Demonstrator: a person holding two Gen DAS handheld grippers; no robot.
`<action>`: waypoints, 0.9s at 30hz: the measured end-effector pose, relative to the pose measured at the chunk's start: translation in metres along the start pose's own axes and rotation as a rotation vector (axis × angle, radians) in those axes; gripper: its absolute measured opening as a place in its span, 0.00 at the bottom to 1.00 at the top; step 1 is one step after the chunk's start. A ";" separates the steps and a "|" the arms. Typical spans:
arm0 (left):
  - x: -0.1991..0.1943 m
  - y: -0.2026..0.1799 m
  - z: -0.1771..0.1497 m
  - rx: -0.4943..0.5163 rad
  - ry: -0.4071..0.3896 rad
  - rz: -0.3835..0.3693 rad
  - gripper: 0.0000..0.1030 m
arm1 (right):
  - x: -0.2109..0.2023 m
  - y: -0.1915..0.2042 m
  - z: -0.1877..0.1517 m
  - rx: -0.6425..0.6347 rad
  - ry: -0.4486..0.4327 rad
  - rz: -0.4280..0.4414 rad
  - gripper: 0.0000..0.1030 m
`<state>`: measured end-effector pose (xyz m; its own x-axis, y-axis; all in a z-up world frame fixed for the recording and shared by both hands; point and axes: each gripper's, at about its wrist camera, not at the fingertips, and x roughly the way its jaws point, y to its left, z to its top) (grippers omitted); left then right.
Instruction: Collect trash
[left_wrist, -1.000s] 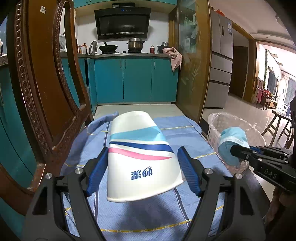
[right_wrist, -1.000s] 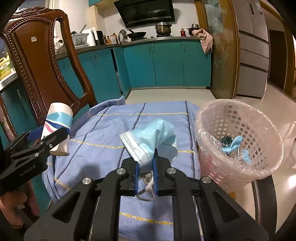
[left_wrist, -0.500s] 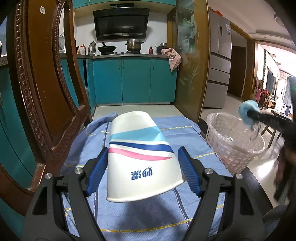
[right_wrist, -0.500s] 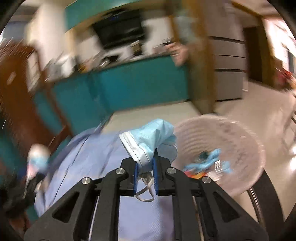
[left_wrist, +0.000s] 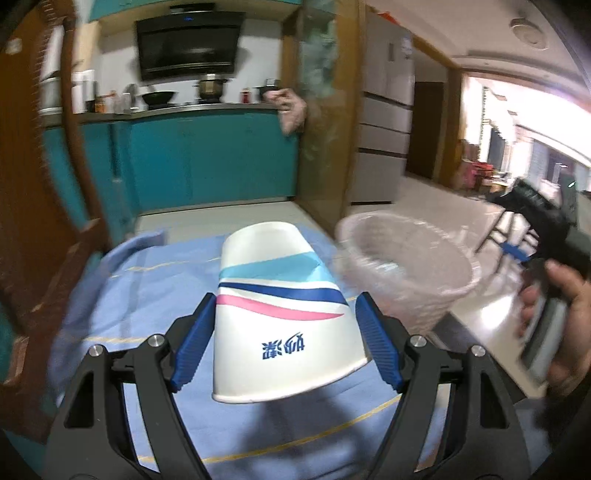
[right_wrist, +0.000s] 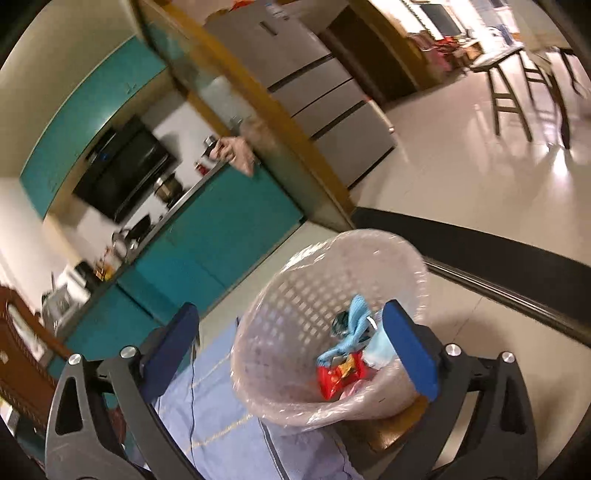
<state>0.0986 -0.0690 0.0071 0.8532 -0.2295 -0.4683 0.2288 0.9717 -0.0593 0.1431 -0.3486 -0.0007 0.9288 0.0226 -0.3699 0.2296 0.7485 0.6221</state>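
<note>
My left gripper (left_wrist: 284, 343) is shut on a white paper cup (left_wrist: 280, 317) with blue and pink stripes, held upside down above the blue tablecloth (left_wrist: 147, 295). The pink lined waste basket (left_wrist: 402, 273) stands to its right. My right gripper (right_wrist: 291, 350) is open and empty, tilted, above the basket (right_wrist: 295, 306). Inside the basket lie the light blue face mask (right_wrist: 376, 350), a blue scrap (right_wrist: 354, 325) and a red wrapper (right_wrist: 340, 376). The right gripper also shows in the left wrist view (left_wrist: 532, 218), held by a hand.
A carved wooden chair (left_wrist: 44, 221) stands at the table's left. Teal kitchen cabinets (left_wrist: 207, 158) and a grey fridge (left_wrist: 384, 129) are behind. A dark table edge (right_wrist: 498, 266) runs past the basket. Stools (right_wrist: 524, 81) stand on the glossy floor.
My right gripper swung over the basket, opened and let the face mask drop in. My left gripper, still holding the cup, has shifted toward the basket.
</note>
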 end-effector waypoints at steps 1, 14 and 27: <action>0.005 -0.009 0.006 0.012 0.002 -0.019 0.75 | -0.001 0.001 0.000 0.004 -0.008 0.001 0.95; 0.134 -0.111 0.087 0.026 0.141 -0.221 0.91 | -0.022 0.004 0.008 -0.004 -0.102 0.022 0.95; 0.002 0.041 -0.002 -0.068 0.110 0.205 0.97 | 0.007 0.116 -0.079 -0.532 0.220 0.130 0.95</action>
<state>0.1087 -0.0292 0.0024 0.8213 -0.0235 -0.5700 0.0211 0.9997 -0.0108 0.1529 -0.2092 0.0146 0.8441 0.2311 -0.4838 -0.1125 0.9586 0.2617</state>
